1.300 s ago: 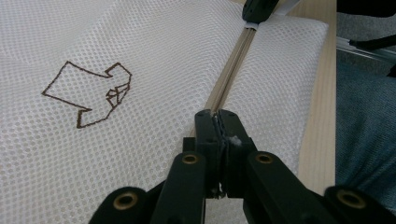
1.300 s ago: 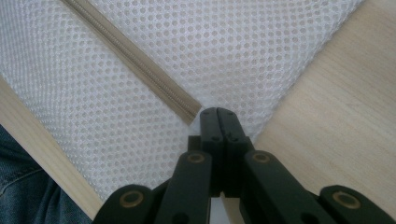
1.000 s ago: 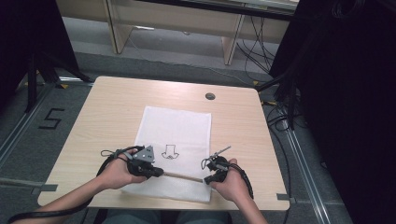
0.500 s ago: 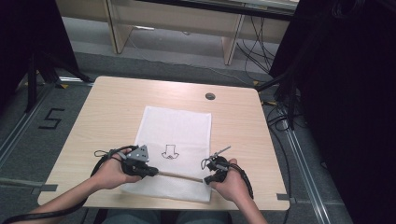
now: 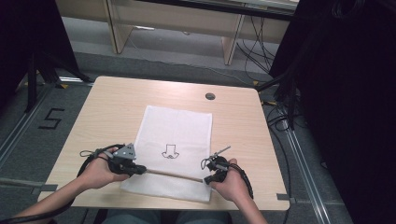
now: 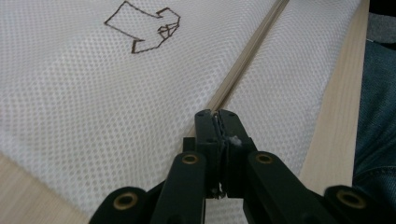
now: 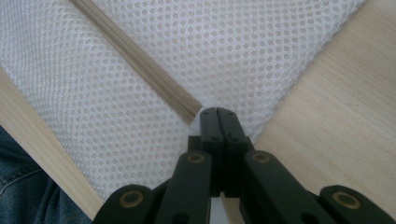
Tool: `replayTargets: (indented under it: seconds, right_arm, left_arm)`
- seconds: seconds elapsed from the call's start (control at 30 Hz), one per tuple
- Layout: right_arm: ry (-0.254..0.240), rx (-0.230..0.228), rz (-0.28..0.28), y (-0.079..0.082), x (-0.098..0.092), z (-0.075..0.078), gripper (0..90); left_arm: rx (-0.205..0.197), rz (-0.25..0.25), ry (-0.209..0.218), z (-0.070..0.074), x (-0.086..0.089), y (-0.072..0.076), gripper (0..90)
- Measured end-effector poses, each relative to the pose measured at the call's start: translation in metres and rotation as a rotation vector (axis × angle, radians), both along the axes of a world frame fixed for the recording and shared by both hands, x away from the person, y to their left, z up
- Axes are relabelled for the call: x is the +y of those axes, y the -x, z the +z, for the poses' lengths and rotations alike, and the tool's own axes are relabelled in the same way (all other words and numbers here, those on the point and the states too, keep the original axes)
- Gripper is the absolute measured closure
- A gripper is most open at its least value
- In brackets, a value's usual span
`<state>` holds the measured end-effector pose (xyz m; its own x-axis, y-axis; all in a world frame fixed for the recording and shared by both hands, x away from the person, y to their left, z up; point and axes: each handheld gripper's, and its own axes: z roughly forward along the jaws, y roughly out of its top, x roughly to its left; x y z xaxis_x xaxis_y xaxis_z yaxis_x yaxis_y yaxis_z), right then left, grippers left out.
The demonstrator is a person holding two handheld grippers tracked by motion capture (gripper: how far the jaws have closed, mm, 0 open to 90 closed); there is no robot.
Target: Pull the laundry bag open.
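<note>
A zipper [image 5: 170, 174] runs across the near part of a white mesh bag [image 5: 180, 126] on the table [image 5: 112, 100]. The left hand-held gripper [image 6: 218, 122] is clamped on what seems the zipper's pull; the right hand-held gripper [image 7: 217, 114] is pinched on the bag at the zipper's other end. The zipper is being worked along; next, a steady pull along the zipper is called for, the bag held taut.

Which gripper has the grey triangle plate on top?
The left gripper, at the left end of the zipper on the white mesh bag. The right gripper has a thin rod sticking up instead.

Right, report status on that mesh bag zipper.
Left gripper shut on zipper pull. Right gripper shut on white mesh laundry bag at beige zipper end. Nothing in the way.
</note>
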<state>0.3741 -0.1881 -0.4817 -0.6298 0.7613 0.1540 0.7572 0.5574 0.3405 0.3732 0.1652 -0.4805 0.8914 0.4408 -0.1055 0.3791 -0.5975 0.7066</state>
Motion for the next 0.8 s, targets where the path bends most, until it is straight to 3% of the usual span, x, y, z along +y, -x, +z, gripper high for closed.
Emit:
replayTargets:
  seconds: [0.4, 0.47, 0.7, 0.8]
  right_arm:
    - [-0.006, 0.006, -0.006, 0.000, 0.000, 0.000, 90.0]
    - [-0.006, 0.006, -0.006, 0.000, 0.000, 0.000, 90.0]
    - [-0.003, 0.002, 0.002, 0.000, 0.000, 0.000, 90.0]
    - [-0.002, 0.000, 0.002, 0.001, 0.000, 0.000, 90.0]
  left_arm:
    - [0.015, 0.059, -0.021, -0.008, 0.029, 0.001, 87.4]
    - [0.025, 0.094, -0.025, -0.009, 0.032, 0.002, 87.4]
    - [0.039, 0.150, -0.075, -0.011, 0.051, 0.004, 87.4]
    - [0.025, 0.162, -0.094, -0.011, 0.054, 0.004, 87.4]
